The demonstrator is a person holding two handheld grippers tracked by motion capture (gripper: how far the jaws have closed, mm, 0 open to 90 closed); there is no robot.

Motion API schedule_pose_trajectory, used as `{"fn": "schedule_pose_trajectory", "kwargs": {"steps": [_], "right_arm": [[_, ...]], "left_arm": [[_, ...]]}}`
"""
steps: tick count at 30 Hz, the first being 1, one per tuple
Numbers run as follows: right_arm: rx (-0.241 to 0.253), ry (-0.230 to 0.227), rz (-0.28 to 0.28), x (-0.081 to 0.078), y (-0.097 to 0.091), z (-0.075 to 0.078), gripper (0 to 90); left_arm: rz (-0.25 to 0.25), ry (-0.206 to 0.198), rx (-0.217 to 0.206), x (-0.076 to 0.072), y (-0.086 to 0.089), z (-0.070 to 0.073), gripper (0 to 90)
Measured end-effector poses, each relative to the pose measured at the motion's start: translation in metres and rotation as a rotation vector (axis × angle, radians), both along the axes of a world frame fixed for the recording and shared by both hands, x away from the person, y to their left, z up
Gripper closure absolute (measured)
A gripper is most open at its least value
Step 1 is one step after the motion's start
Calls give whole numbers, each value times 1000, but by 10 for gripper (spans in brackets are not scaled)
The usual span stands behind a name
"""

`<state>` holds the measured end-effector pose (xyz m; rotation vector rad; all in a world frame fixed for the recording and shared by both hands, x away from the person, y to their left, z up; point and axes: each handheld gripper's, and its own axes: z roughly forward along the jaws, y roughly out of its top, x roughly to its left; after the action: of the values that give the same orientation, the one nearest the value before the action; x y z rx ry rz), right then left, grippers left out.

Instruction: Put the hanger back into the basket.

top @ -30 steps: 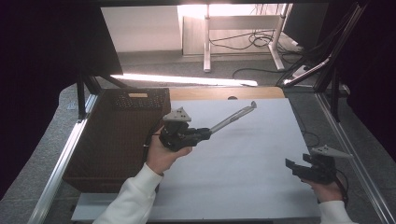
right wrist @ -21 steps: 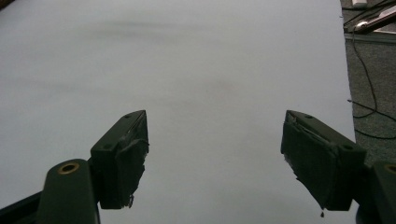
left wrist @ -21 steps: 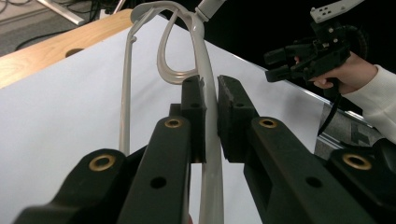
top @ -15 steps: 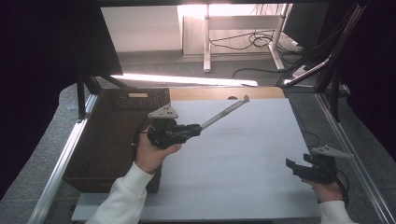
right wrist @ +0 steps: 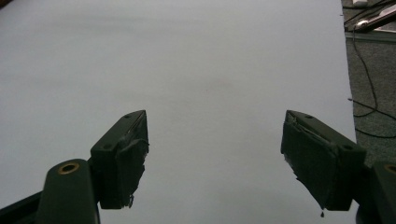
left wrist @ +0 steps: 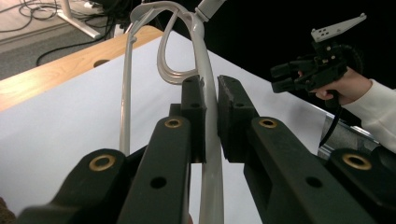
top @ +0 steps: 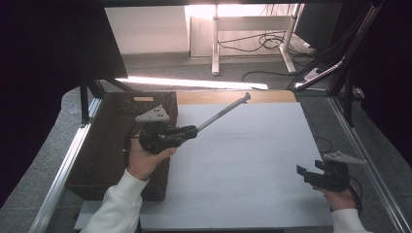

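While the left claw (left wrist: 205,121) grips a partly hidden metal utensil (left wrist: 205,60), the right claw (right wrist: 215,158) gapes empty.

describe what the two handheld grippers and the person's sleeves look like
Both the left gripper and the right gripper are black, each topped with a grey three-cornered plate with small holes. The jaw arms show brass-coloured rivets and end in dark rectangular pads, worn at the edges. A black cable trails from the right one. The sleeves are white.

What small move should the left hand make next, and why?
Probably shift the left tongs a little further over the brown basket: they are shut on the long grey utensil, whose far end hangs above the white sheet, outside the basket.
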<state>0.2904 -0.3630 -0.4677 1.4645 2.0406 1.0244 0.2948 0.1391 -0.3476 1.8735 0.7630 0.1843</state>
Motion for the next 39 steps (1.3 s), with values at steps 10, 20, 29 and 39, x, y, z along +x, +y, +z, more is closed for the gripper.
{"fn": "schedule_pose_trajectory", "kwargs": {"steps": [10, 20, 29, 39], "right_arm": [[-4, 6, 13, 0, 2, -1, 239], [-14, 10, 52, 0, 7, -2, 238], [-20, 12, 61, 1, 8, -3, 237], [-24, 17, 59, 0, 8, -3, 237]], "left_arm": [[22, -9, -21, -5, 20, 7, 825], [59, -26, -32, -12, 42, 13, 825], [101, -36, -36, -19, 66, 16, 825], [154, -24, -54, -25, 98, 8, 825]]}}
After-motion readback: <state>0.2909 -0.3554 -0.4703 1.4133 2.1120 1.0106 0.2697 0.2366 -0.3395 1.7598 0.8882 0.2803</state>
